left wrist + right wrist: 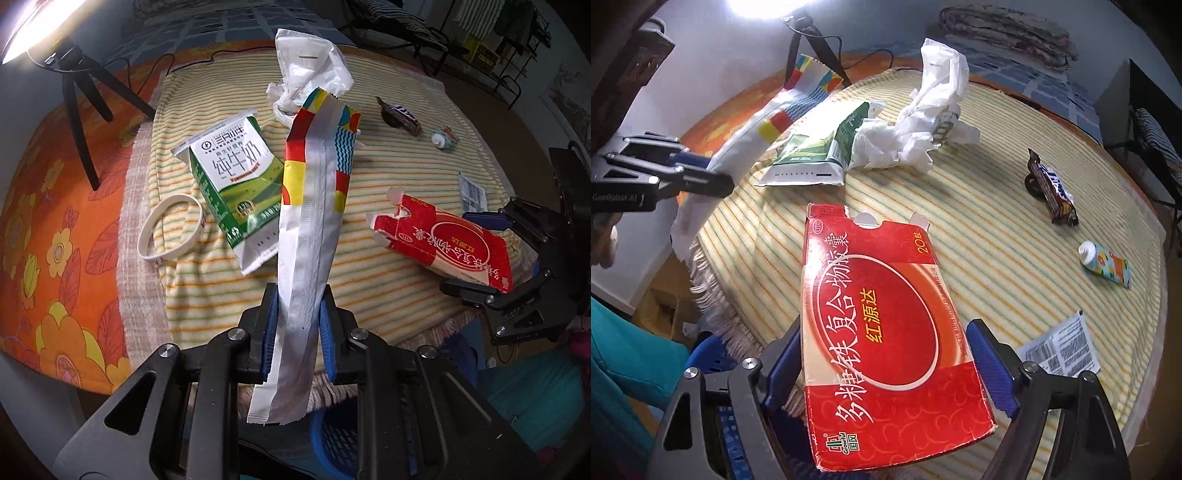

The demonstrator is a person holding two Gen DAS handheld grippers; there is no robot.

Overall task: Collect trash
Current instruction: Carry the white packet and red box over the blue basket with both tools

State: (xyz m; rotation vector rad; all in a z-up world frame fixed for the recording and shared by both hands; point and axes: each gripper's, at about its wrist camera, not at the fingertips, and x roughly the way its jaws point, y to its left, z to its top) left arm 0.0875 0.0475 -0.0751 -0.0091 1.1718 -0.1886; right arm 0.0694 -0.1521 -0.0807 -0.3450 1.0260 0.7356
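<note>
Left gripper [297, 325] clamps a long white wrapper [310, 221], lifted over the striped cloth [388, 184]. Right gripper [886, 363] grips a flattened red box [886, 332] above the cloth's near edge.

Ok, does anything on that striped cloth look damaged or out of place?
Mostly crumpled trash. The green and white milk carton lies squashed flat, and the white rubber wristband beside it looks like no wrapper, so perhaps not rubbish.
</note>
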